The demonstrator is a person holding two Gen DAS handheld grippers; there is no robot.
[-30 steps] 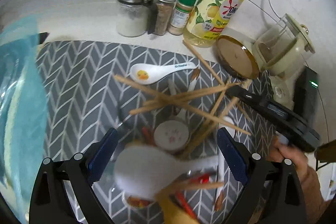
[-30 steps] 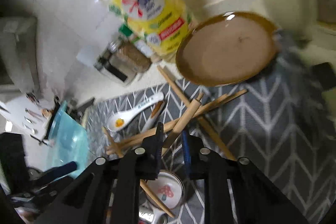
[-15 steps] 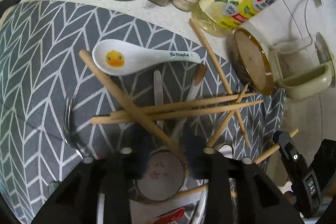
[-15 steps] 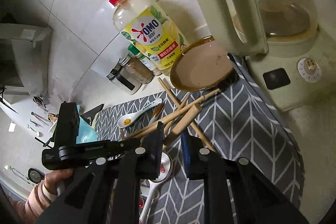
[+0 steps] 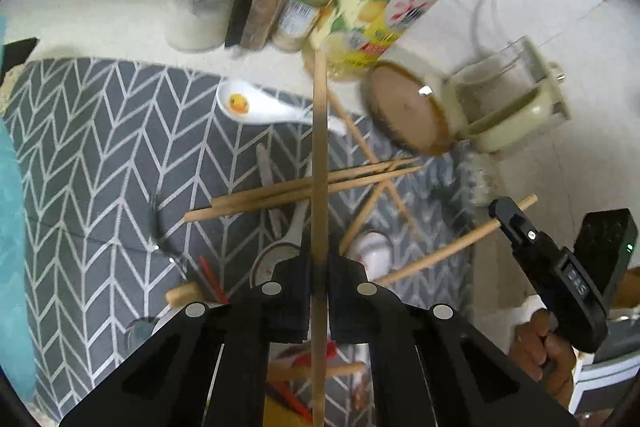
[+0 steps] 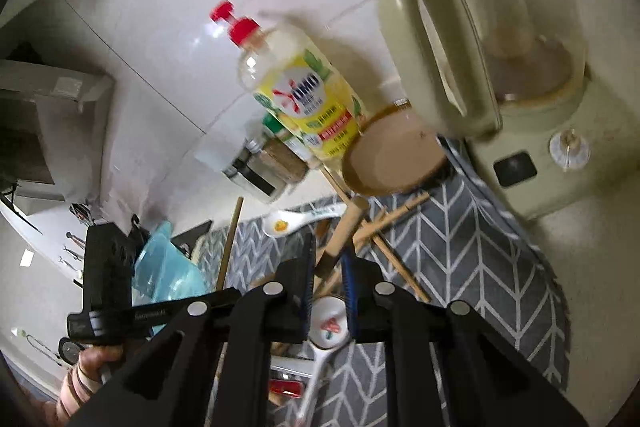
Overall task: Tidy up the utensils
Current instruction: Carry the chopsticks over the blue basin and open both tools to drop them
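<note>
Step in hand: picking chopsticks one at a time out of the tangle on the grey chevron mat (image 5: pixel 88 163).

Left hand-held gripper (image 5: pixel 319 281) — jaws together, clamped on a single wooden chopstick (image 5: pixel 319 155) that runs straight up the middle of the left wrist view, its tip reaching the dish-soap bottle (image 5: pixel 384 7) at upper centre. It appears lifted clear of the pile.

Right hand-held gripper (image 6: pixel 328 279) — jaws nearly together, clamped on a thicker wooden stick (image 6: pixel 346 231), possibly a chopstick or a utensil handle; cannot tell which. In the left wrist view it shows at right of frame, angled up off the mat.

Remaining on the mat: crossed chopsticks (image 5: pixel 304 187) at centre frame, a white duck-print spoon (image 5: pixel 256 105) above them, a second white spoon with a red print (image 6: pixel 330 327) below the right gripper, a metal spoon and red-handled pieces low in the frame.

Next move, as I judge it: carry both sticks to wherever the chopsticks are gathered and lay them parallel. No holder or tray is visible, so the destination is unknown.

Obstacles: three spice jars (image 5: pixel 260 11) and the soap bottle stand just beyond the left chopstick's tip; a brown plate (image 5: pixel 404 111) leans against the cream kettle (image 6: pixel 480 39) — a wide swing could knock either. The surface beyond the mat is white.
</note>
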